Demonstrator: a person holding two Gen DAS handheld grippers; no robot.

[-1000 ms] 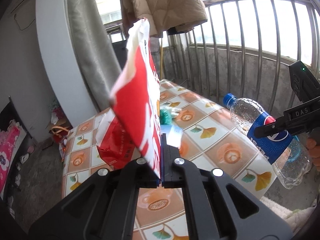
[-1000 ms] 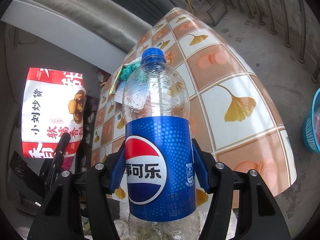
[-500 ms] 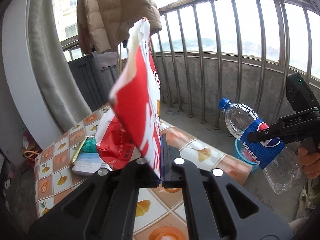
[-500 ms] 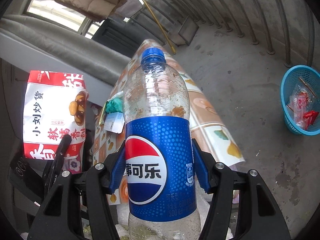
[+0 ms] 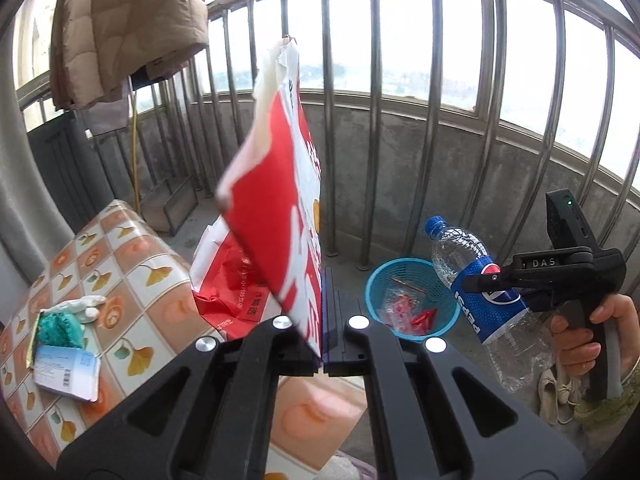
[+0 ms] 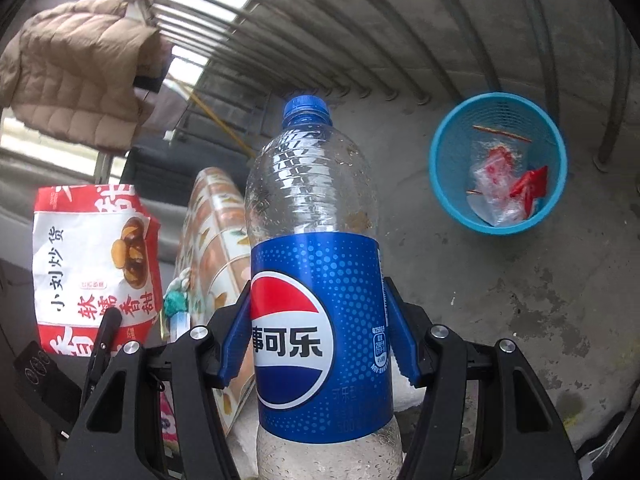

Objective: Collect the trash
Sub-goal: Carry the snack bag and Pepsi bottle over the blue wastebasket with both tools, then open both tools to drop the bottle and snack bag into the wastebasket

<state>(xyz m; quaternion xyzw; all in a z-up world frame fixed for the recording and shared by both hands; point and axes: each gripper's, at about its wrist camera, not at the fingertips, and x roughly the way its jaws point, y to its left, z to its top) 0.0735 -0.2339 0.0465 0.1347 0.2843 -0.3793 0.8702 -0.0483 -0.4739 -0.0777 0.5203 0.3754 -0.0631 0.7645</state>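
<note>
My left gripper (image 5: 323,320) is shut on the bottom edge of a red and white snack bag (image 5: 280,208), which stands upright in the air; the bag also shows in the right wrist view (image 6: 94,264). My right gripper (image 6: 320,332) is shut on an empty Pepsi bottle (image 6: 316,280) at its blue label, held upright. The bottle and right gripper also show in the left wrist view (image 5: 476,284), beside a blue mesh trash basket (image 5: 376,280). The basket (image 6: 444,188) stands on the concrete floor, ahead and right of the bottle, with wrappers inside.
A table with a tiled-pattern cloth (image 5: 132,280) holds a second red bag (image 5: 232,296), a green scrap (image 5: 58,326) and a white card (image 5: 68,370). A metal railing (image 5: 432,140) rings the balcony. A beige jacket (image 5: 128,20) hangs at left.
Both grippers have swung right, away from the table toward the railing. The blue basket has come into view in both cameras. Both grips are unchanged.
</note>
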